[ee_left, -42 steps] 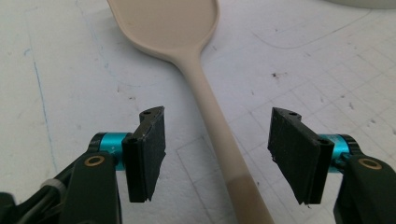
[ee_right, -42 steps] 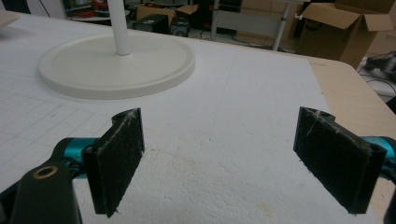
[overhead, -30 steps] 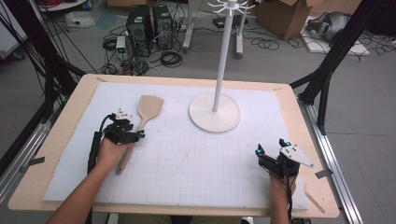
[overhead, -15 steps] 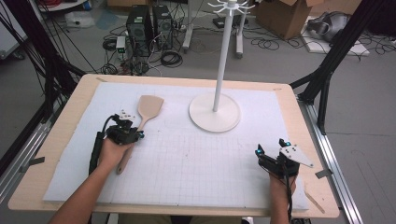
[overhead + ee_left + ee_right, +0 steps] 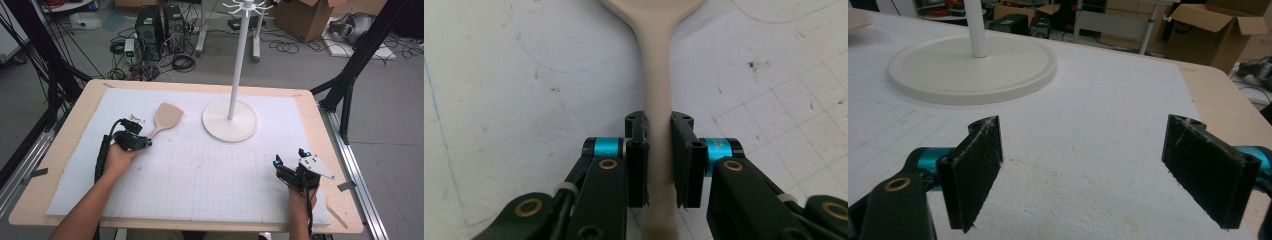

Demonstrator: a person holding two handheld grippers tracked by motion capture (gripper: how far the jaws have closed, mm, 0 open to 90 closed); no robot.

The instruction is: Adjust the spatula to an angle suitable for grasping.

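Two jaws of the left gripper [image 5: 658,150] clench the spatula [image 5: 165,118], blade cropped; right gripper [image 5: 1098,172] released.

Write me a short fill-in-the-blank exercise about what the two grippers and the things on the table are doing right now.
1. The left gripper has its jaws on either side of the wooden spatula at its ____.
2. The right gripper has its jaws wide ____, with nothing between them.
3. The white stand rests on a ____ base.

Missing words: handle; open; round
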